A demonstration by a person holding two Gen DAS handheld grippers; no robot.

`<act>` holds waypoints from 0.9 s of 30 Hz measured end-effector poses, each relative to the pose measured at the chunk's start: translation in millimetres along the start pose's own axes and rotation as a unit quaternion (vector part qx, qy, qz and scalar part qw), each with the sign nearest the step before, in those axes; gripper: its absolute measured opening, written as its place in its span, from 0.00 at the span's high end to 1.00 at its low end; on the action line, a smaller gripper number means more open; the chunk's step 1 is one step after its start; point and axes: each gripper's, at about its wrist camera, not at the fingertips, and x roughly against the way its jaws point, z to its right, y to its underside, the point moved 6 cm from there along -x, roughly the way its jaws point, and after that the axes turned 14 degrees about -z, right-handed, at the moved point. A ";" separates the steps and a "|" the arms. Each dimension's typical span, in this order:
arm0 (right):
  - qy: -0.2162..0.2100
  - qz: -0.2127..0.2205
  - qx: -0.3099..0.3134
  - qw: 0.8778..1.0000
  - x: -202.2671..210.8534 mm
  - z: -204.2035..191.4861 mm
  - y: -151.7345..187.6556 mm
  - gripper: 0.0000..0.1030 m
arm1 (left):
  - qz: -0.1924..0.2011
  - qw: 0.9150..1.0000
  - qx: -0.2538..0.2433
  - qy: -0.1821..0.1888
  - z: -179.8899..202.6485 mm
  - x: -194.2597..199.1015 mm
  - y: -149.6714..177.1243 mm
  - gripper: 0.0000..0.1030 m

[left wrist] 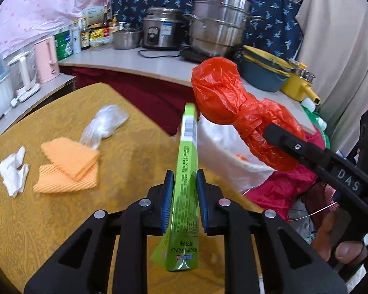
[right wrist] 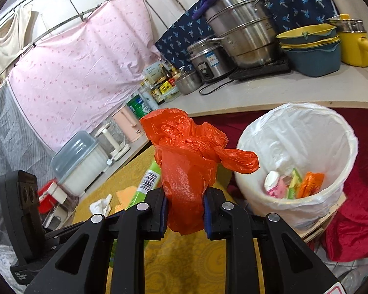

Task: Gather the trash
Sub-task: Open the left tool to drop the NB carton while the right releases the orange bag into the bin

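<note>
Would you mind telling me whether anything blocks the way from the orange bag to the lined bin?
Nothing visible does. The right claw holds the orange bag beside the bin, whose mouth is open, with litter only at the bottom.

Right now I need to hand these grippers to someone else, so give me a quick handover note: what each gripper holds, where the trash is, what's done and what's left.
Left gripper: shut on the green box, held edge-up over the yellow table.
Right gripper: shut on the knotted orange bag, near the white-lined bin but not yet over it.
Done: the bin already holds several wrappers.
Left: drop the bag and the box into the bin, then fetch the crumpled white tissue and the clear plastic bag from the table. The orange cloths also lie there; whether they count as trash I cannot tell.
</note>
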 end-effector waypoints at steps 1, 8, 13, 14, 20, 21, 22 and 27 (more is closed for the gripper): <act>0.004 0.005 -0.002 1.000 4.8 5.5 -2.6 0.79 | 0.002 1.000 -0.002 0.002 5.0 0.1 -3.4 0.82; 0.027 0.034 -0.018 0.999 29.8 38.0 -19.4 0.79 | 0.013 1.000 -0.022 0.013 45.2 -6.3 -28.8 0.83; 0.040 0.050 -0.027 0.998 43.1 58.6 -29.3 0.79 | 0.015 0.999 -0.028 0.025 69.1 -15.0 -47.9 0.83; 0.043 0.051 -0.028 0.997 44.3 63.1 -30.9 0.79 | 0.015 0.999 -0.029 0.028 73.8 -17.2 -51.7 0.83; 0.055 0.054 -0.038 0.996 46.0 88.2 -36.0 0.79 | 0.006 0.999 -0.038 0.036 99.3 -38.4 -72.0 0.82; 0.056 0.054 -0.040 0.996 45.2 90.9 -36.9 0.79 | 0.004 0.999 -0.040 0.035 102.5 -41.6 -73.7 0.82; 0.056 0.054 -0.043 0.996 44.6 95.5 -37.3 0.79 | 0.002 0.999 -0.041 0.035 105.6 -45.7 -75.4 0.82; 0.061 0.054 -0.053 0.995 43.3 112.8 -37.8 0.79 | -0.005 0.998 -0.044 0.035 115.8 -60.6 -81.0 0.82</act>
